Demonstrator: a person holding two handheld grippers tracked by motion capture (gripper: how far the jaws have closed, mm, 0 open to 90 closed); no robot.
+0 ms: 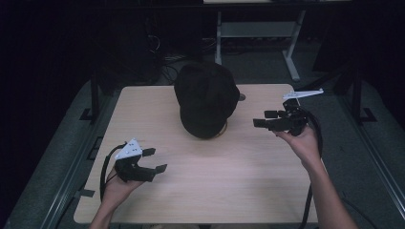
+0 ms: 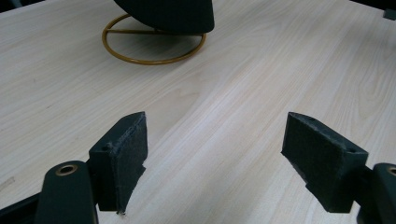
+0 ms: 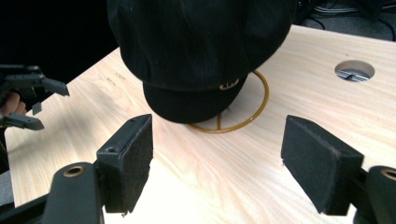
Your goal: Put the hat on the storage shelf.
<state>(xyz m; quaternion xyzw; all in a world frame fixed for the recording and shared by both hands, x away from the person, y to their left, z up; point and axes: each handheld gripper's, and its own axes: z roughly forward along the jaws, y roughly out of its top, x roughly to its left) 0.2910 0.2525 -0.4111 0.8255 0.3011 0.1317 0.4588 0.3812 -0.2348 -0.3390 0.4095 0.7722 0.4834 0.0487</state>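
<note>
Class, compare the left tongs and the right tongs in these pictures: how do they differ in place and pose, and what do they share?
The left tongs sit low near the table's front left, far from the black cap; the right tongs are held higher, beside the cap on its right. The left tongs point right and away from the person; the right tongs point left at the cap on its gold wire stand. Both are open, empty and hand-held.

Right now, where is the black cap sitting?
In the high view the black cap sits on a gold wire stand at the middle of the table's far half, nearer the right claw than the left claw.
</note>
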